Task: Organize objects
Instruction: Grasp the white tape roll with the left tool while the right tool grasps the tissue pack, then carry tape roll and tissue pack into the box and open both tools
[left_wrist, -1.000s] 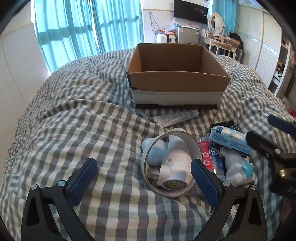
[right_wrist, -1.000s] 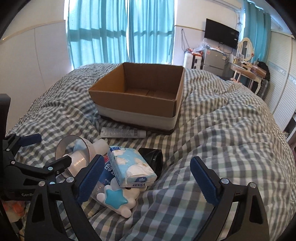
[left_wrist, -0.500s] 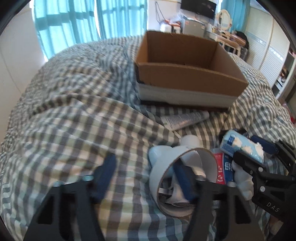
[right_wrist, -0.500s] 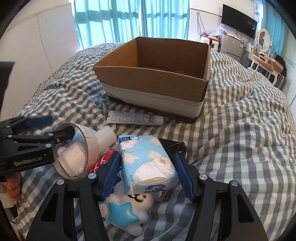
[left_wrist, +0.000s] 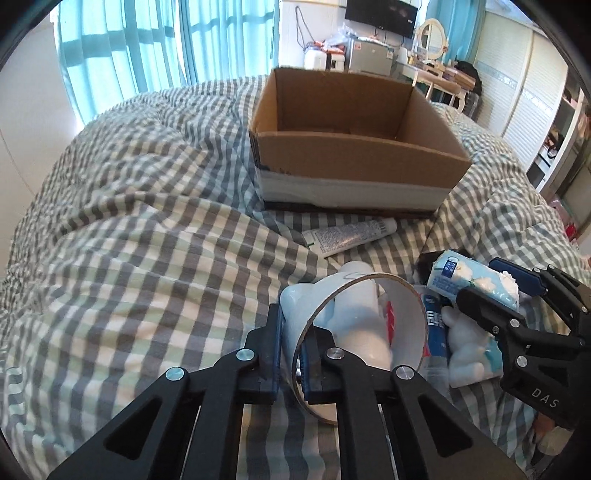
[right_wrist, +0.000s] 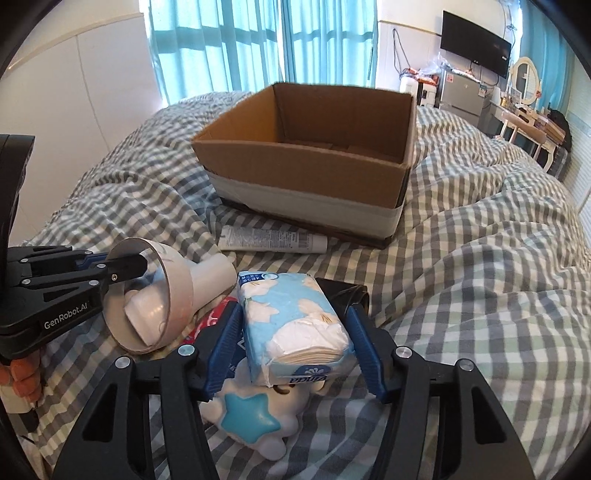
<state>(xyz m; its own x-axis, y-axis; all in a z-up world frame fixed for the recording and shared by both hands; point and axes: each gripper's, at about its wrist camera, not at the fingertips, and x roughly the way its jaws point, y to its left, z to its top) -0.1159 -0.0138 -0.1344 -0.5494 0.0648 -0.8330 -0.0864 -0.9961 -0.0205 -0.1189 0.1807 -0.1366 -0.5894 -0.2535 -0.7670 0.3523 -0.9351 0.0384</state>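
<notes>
Both grippers have closed since a second ago: left gripper (left_wrist: 291, 341) pinches the tape roll (left_wrist: 360, 343) rim, right gripper (right_wrist: 295, 343) clamps the tissue pack (right_wrist: 291, 325), both on the checked duvet (left_wrist: 147, 258) before the cardboard box (right_wrist: 310, 162).

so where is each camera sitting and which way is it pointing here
Left wrist: sits on the left claw, low over the bed, facing the cardboard box; its own black fingers pinch the wall of the tape roll, and the right claw shows at the right edge.
Right wrist: sits on the right claw, facing the same cardboard box from further right; its blue pads flank the tissue pack, and the left claw shows at the left.
Shared: box, tape roll, tissue pack, white tube, checked bedding.
</notes>
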